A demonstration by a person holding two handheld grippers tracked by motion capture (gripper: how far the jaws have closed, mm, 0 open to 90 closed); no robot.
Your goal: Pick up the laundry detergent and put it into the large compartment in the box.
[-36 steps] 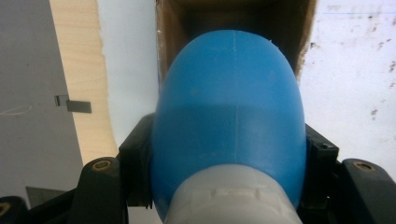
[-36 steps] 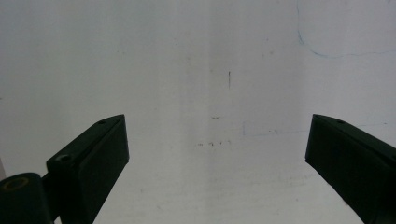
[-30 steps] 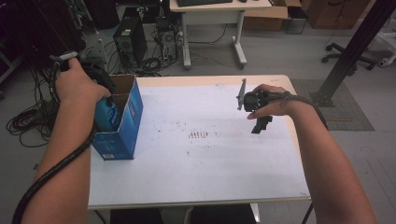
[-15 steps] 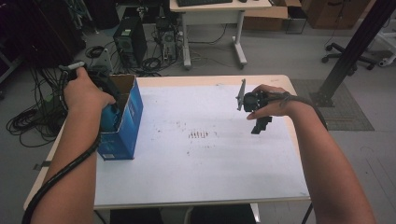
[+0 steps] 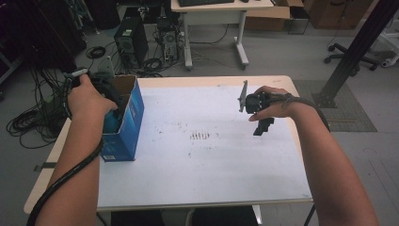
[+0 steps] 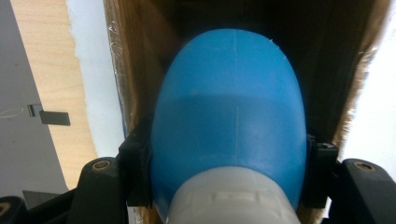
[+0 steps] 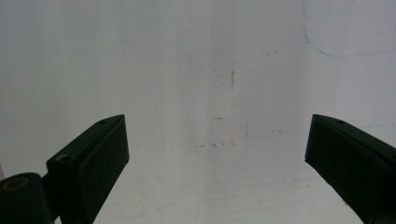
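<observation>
Blue bottle (image 6: 229, 112) clamped between the left gripper's (image 6: 229, 186) jaws, one pad on each flank, white cap end nearest the camera, rounded base pointing away down into the box. Long axis runs along the jaws, straight into the open carton; in the high view the gripper points downward, so the bottle stands roughly base-down. Bottle sits inside the blue cardboard box (image 5: 129, 117), brown inner walls on both sides of it. Box stands at the left edge of the table (image 5: 202, 179), top open. Right gripper (image 5: 263, 127) hovers over the table's right part, well apart from the box, jaws spread wide with nothing between them. Tabletop white with faint scuff marks (image 5: 202, 135) mid-table. Behind: second desk (image 5: 221, 7), PC tower (image 5: 128, 44), cables on grey floor, office chair (image 5: 357, 49) far right
</observation>
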